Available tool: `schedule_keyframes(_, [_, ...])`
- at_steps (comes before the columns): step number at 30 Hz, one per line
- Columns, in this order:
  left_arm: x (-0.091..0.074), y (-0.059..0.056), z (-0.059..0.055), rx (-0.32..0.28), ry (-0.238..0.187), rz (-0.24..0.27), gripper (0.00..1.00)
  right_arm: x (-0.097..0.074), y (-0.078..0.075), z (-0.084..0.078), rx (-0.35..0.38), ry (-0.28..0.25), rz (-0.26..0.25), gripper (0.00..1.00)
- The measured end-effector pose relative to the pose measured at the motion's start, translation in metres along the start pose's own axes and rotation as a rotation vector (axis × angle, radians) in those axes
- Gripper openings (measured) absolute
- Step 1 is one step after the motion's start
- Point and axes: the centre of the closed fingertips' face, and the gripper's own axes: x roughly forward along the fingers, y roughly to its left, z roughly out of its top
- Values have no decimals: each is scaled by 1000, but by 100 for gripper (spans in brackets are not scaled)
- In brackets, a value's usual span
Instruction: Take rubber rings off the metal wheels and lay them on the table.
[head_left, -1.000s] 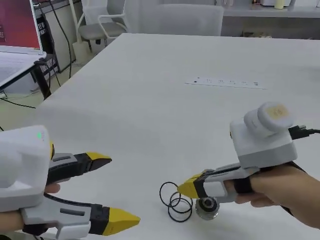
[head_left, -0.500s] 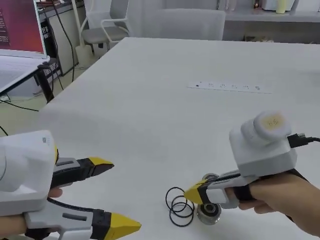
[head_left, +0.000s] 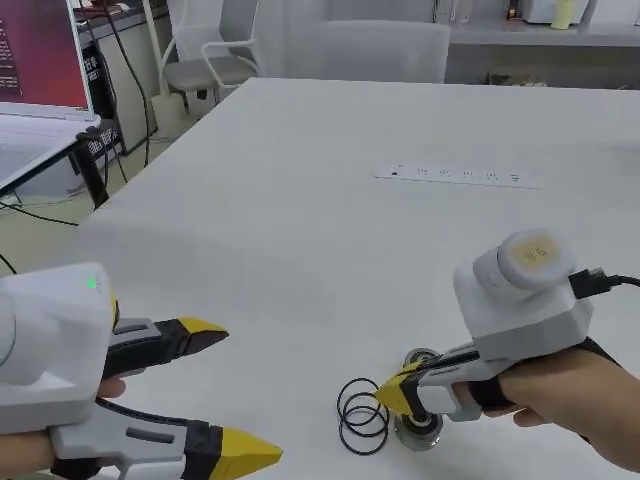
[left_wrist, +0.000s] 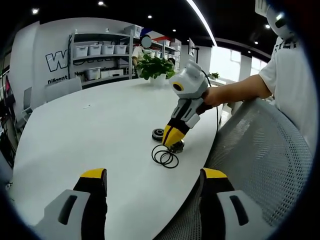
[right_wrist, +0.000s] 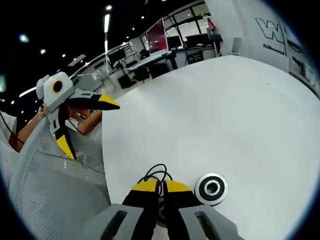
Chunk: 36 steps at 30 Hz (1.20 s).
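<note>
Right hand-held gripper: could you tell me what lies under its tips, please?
A metal wheel sits under the right hand-held gripper, with loose rubber rings beside it on the table. The closed tips cover the wheel's top, so any ring on it is hidden.

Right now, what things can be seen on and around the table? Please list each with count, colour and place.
table: one, white, across the head view
rubber rings: about three, black, overlapping near the table's front edge
metal wheels: two, silver, beside the rings, one under the right tool's tips
socket strip: one, white, mid-table
chairs: two, pale, far end
left tool: yellow-tipped, open, lower left
right tool: yellow-tipped, jaws together, at the rings
</note>
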Motion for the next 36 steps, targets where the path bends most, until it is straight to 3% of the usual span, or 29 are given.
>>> schedule_keyframes(10, [0,0,-1,0,5,2,73,-8,-10,6,8,-32,-34,3])
schedule_keyframes(21, [0,-1,-1,-2,7,0,73,-29,-15,28,30,-132,-37,4])
schedule_keyframes(29, [0,-1,-1,-4,10,-1,73,-51,-25,41,-84,-184,-97,6])
schedule_keyframes(36, [1,-3,-2,-4,15,-7,73,-57,-36,36,-120,-166,-135,7])
